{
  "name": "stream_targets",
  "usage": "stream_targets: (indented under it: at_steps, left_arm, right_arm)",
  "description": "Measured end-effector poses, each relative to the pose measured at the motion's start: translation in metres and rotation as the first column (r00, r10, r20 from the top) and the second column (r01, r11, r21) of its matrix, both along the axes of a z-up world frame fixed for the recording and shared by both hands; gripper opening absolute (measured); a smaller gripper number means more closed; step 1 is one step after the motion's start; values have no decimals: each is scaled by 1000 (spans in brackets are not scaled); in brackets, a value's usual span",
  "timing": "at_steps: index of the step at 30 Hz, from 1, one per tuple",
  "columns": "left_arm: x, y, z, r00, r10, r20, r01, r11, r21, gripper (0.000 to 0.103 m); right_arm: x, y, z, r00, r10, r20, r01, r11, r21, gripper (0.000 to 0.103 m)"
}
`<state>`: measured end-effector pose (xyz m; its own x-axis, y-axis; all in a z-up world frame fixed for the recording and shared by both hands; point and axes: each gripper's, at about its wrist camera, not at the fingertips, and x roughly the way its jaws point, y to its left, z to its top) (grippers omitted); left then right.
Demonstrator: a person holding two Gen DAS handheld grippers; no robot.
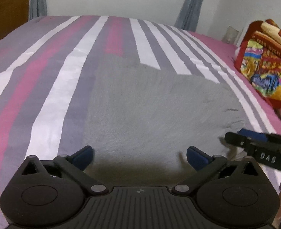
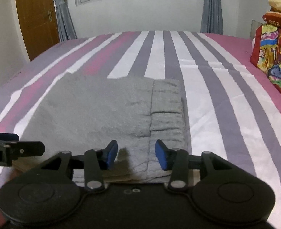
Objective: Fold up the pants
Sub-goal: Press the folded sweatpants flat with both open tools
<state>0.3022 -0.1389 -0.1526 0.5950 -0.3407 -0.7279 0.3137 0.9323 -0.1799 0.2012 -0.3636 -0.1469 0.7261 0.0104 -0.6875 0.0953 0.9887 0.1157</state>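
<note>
Left wrist view: the left gripper (image 1: 139, 157) hangs over the folded grey pants (image 1: 150, 110), its jaws spread wide and empty. The pants lie on the striped bedsheet (image 1: 50, 87), long axis running left to right, ribbed waistband (image 2: 166, 112) at the right end. The right gripper (image 2: 136, 156) stands half apart, clamping nothing. A colourful blanket (image 1: 264, 70) is cut off at right.

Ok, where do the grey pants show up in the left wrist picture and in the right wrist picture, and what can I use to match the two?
Left wrist view: the grey pants fill the lower middle, just beyond the open left tongs.
Right wrist view: the pants lie centre and left, their ribbed waistband on the right side, ahead of the right tongs.
Shared landmark: the colourful blanket at the right edge of the striped bedsheet.
</note>
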Motion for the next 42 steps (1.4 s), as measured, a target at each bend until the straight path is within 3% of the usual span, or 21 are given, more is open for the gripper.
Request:
stream_targets:
  at_steps: [5,8,13,17,21,25,28,34,42]
  left_arm:
    - [-7,-15,9,999,-38,15,39,999,-12,103]
    - [-2,-27,-7,998,-61,-29,62,998,34,103]
    - [-11,-41,-22,993,-110,30,105,985,135,103]
    - [-11,-47,-17,994,-108,15,104,981,166,103]
    - [-5,-37,-11,998,-64,-20,66,995,79,103]
    - [-7,-35,-15,997,-74,-18,75,994,77,103]
    - [-7,-32,-15,999,-36,-28,37,998,50,103]
    - [-16,-42,-2,999,24,24,-28,975,221,103]
    - [-37,-34,22,995,49,85,-68,972,225,103]
  right_arm:
    - [-4,-2,2,999,-29,44,29,999,-17,42]
    - [2,-5,-17,999,-25,-28,24,999,-29,42]
    - [1,-6,-27,999,-28,-15,28,999,-29,42]
    - [-2,-13,-29,999,-53,12,53,998,30,43]
    - [-2,-21,-27,998,-56,17,55,996,71,43]
    - [-2,-23,-26,998,-57,18,55,995,84,43]
    - [-1,-16,-24,999,-33,14,32,998,54,52]
    - [-11,-7,-3,999,-20,41,19,999,27,54]
    - [-35,-4,5,999,-28,22,26,998,64,56]
